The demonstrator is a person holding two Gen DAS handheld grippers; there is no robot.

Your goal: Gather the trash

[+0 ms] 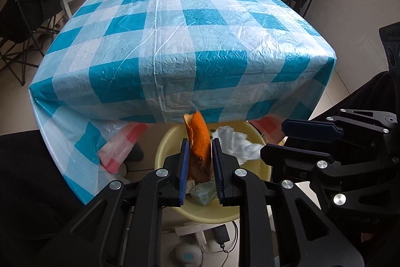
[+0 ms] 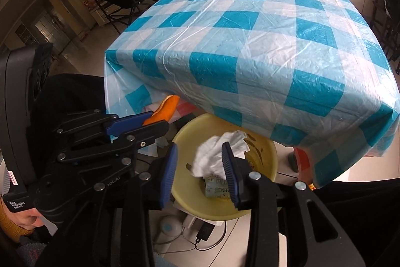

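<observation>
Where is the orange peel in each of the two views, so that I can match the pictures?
Left wrist view: the orange peel stands upright at lower centre, between the fingers of the left gripper, above the yellow bin.
Right wrist view: the orange peel is at middle left, sticking out of the left gripper.
Shared landmark: the yellow bin below the table edge.

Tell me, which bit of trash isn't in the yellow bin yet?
The orange peel. The left gripper holds it above the yellow bin, while the white tissue and the small green carton already lie inside.
</observation>
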